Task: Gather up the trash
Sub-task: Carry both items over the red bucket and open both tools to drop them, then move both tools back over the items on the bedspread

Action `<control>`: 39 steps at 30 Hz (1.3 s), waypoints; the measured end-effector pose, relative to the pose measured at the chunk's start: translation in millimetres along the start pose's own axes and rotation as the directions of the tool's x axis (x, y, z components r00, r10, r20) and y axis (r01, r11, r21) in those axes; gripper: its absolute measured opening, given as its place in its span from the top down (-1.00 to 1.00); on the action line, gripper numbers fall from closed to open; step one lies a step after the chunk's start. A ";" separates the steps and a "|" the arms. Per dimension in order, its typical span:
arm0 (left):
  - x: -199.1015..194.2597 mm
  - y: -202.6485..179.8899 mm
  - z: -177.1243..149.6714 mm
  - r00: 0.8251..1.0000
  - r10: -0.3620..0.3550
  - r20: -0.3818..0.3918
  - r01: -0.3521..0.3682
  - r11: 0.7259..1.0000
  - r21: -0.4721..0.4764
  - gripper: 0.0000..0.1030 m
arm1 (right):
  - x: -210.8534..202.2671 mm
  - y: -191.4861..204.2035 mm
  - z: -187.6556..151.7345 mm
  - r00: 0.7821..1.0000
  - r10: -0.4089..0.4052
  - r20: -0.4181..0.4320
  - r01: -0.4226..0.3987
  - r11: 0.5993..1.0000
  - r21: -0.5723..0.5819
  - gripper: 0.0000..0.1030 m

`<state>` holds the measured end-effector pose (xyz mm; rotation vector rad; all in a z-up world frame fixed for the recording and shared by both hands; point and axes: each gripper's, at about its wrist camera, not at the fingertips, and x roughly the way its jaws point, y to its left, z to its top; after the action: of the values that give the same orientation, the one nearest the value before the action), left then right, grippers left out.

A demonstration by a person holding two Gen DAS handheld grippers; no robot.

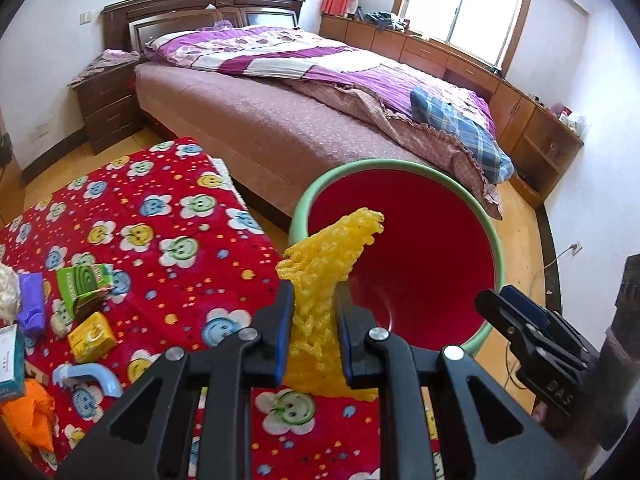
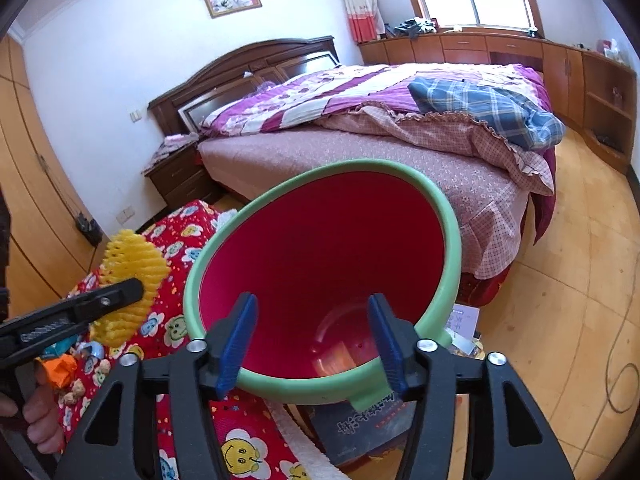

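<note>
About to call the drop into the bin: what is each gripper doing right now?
Left gripper: shut on the yellow foam net, at the red bin's near rim.
Right gripper: open, holding nothing; its fingers frame the bin's rim.

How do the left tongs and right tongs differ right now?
Left tongs are nearly closed, clamped on the yellow foam net; right tongs stand wide open with nothing pressed between the pads.
Left tongs sit beside the bin's green rim, over the red flowered cloth; right tongs face straight into the bin's red inside.
Shared: black frames with blue pads, both angled down toward the bin.
</note>
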<state>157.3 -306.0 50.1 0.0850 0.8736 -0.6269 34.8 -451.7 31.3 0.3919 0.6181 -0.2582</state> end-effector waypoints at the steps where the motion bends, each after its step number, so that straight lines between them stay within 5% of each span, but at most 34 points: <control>1: 2.6 -2.7 0.2 1.000 -0.005 -0.003 0.005 1.000 0.004 0.62 | -2.4 -1.4 0.2 1.000 0.000 0.006 0.000 1.000 0.004 -0.22; 6: 13.0 -16.5 2.1 0.999 -0.037 -0.007 0.037 0.999 0.032 0.58 | -15.3 -11.0 -1.0 0.999 -0.005 0.032 0.004 1.000 0.030 -0.24; 10: 17.3 -26.9 3.4 0.999 -0.052 -0.006 0.052 0.997 0.050 0.25 | -19.8 -15.5 -2.9 0.999 -0.016 0.031 0.015 0.999 0.040 -0.24; 15: 15.0 -32.5 2.4 0.998 -0.069 0.003 0.069 0.996 0.063 0.20 | -23.6 -18.3 -5.7 0.999 -0.026 0.031 0.024 0.999 0.043 -0.24; 19: 6.9 -37.8 4.2 0.997 -0.071 0.040 0.067 0.995 0.079 -0.05 | -27.3 -17.1 -8.5 0.999 -0.021 0.031 0.020 0.999 0.048 -0.24; 39: -44.2 -6.7 -5.5 0.995 -0.042 0.094 0.042 0.999 -0.002 -0.05 | -49.5 9.3 -16.6 0.999 -0.009 0.041 0.009 1.000 0.003 -0.42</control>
<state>128.8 -288.6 80.3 0.0330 0.7876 -0.6632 -9.4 -430.3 51.5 0.3853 0.5792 -0.2748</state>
